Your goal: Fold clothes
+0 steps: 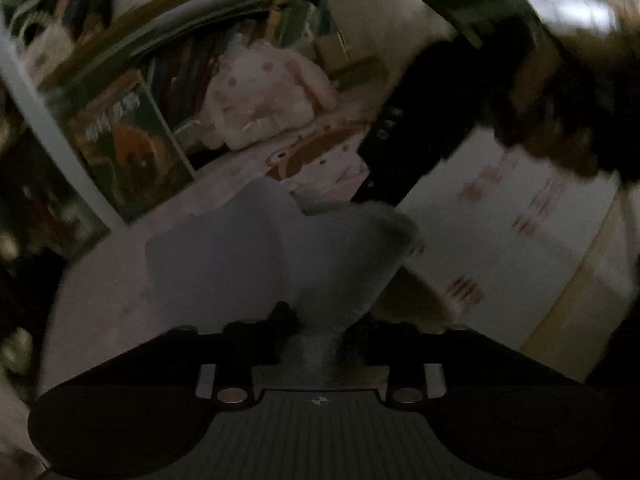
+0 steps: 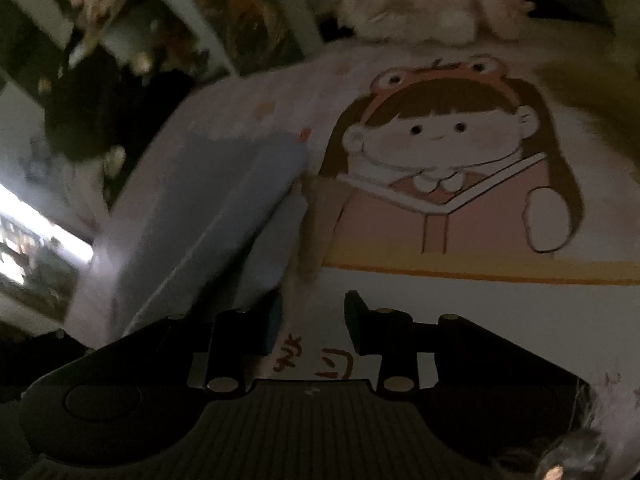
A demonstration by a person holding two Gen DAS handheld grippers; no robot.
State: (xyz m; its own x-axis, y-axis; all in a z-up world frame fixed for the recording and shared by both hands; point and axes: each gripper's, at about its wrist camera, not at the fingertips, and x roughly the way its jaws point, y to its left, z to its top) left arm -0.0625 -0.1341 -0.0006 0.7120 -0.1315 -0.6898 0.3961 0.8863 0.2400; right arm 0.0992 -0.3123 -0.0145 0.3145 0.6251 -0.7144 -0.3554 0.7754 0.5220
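A grey-lilac garment (image 1: 240,248) lies bunched on the desk mat. In the left wrist view it narrows to a neck that runs between the fingers of my left gripper (image 1: 320,320), whose jaws stand apart; no clear pinch shows in the dim, blurred picture. The right gripper's black body (image 1: 408,128) comes down from the upper right to the garment's far edge, held by a hand in a brown fuzzy sleeve (image 1: 560,100). In the right wrist view the garment (image 2: 208,200) is a folded strip ending beside the left finger of my right gripper (image 2: 308,316), which is open with bare mat showing between its fingers.
A desk mat with a cartoon girl (image 2: 440,208) covers the table. A pale plush rabbit (image 1: 264,92) sits at its far edge against shelves of books (image 1: 132,140). The wooden table edge (image 1: 580,300) shows at the right. The room is dark.
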